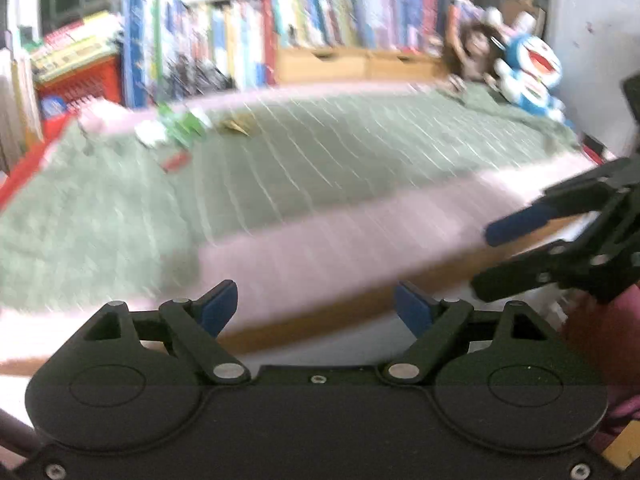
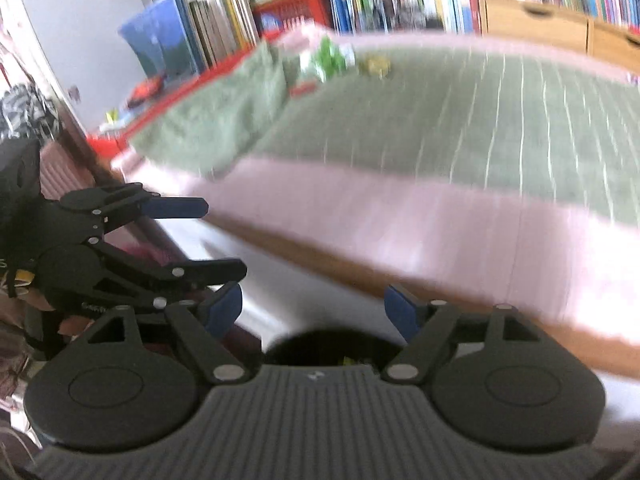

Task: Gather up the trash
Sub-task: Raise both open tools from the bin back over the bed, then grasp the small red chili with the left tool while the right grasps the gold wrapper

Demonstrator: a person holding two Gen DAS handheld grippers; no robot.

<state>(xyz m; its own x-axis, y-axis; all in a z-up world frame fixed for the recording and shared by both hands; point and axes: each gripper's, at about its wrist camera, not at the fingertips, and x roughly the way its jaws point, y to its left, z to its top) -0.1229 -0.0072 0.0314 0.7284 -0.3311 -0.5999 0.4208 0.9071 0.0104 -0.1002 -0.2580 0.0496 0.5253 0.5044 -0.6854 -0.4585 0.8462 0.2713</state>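
Bookshelves (image 1: 304,28) back a bed under a green blanket (image 1: 320,168), with trash scraps (image 1: 180,128) bunched at its far corner. Left gripper (image 1: 316,312) and right gripper (image 2: 314,312) both hang wide apart, empty, short of the bed's near edge.

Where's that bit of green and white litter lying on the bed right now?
The crumpled green and white wrapper lies at the far left end of the green striped blanket, beside a small yellowish scrap, with the packed bookshelf just behind; the right wrist view shows it top centre.
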